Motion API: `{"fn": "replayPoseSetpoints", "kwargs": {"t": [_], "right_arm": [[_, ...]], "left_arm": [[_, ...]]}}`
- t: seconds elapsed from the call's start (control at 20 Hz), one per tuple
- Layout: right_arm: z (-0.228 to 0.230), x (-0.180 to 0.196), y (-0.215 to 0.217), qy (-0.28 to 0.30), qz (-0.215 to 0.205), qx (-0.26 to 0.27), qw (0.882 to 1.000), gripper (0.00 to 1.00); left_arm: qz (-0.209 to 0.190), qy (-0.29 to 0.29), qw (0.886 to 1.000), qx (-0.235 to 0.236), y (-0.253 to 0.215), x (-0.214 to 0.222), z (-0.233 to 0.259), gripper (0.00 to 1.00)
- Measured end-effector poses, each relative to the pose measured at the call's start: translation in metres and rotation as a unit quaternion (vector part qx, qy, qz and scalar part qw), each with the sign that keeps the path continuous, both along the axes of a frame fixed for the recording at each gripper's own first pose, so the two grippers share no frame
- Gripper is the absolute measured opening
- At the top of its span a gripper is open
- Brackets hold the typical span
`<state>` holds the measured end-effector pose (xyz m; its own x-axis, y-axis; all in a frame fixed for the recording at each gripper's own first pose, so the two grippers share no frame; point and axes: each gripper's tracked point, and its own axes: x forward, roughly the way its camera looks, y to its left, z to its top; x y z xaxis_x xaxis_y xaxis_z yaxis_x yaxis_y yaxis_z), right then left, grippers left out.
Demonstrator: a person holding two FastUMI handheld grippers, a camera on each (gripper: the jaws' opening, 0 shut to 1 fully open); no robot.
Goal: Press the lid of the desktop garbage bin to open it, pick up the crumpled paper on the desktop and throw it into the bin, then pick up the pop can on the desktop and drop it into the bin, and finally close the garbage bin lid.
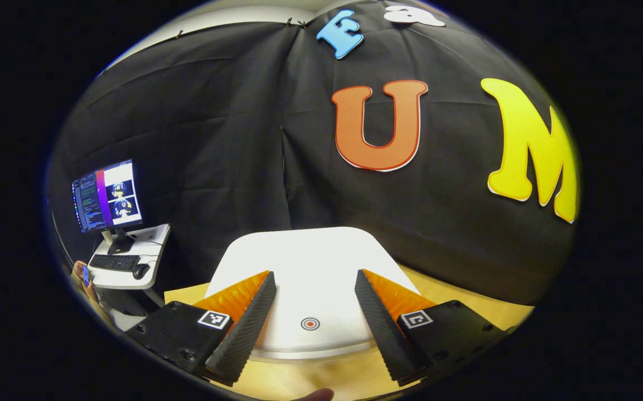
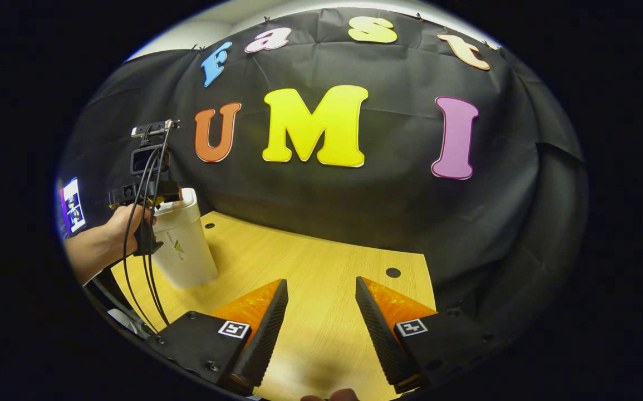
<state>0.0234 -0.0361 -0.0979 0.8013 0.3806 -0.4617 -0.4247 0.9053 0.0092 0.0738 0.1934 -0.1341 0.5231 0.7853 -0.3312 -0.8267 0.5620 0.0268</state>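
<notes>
Left gripper view, one closed bin lid [image 1: 304,267], left tongs [image 1: 314,312] apart

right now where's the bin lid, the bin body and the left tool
bin lid [image 1: 310,262], left gripper view, bare white top of the lid
bin body [image 2: 187,250], right gripper view, white side wall
left tool [image 1: 313,312], left gripper view, midway between its fingertips
</notes>
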Motion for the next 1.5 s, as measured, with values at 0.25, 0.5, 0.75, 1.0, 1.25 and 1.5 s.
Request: {"fn": "replayPoseSetpoints", "kwargs": {"t": [0.25,0.5,0.75,1.0,1.25,1.5], "right_arm": [[-0.003,0.002,0.009,0.012,-0.005,0.020,1.000,0.80],[-0.007,0.004,0.007,0.019,-0.016,0.029,0.999,0.80],[-0.001,0.005,0.001,0.012,-0.023,0.029,0.999,0.80],[0.007,0.002,0.000,0.008,-0.030,0.040,0.999,0.80],[0.022,-0.002,0.012,-0.013,-0.023,0.050,0.998,0.81],[0.049,0.001,0.016,-0.052,-0.044,0.068,0.995,0.81]], "left_arm": [[-0.021,0.002,0.999,0.024,-0.003,-0.001,-0.009,0.93],[-0.022,-0.003,0.999,0.050,-0.006,0.005,-0.003,0.90],[-0.037,0.005,0.997,0.063,-0.002,0.007,0.004,0.89],[-0.091,-0.038,0.993,0.067,-0.015,0.016,0.042,0.96],[-0.192,-0.099,0.970,0.115,-0.053,0.031,0.110,0.95],[-0.277,-0.130,0.944,0.124,-0.102,0.020,0.155,0.95]]}}
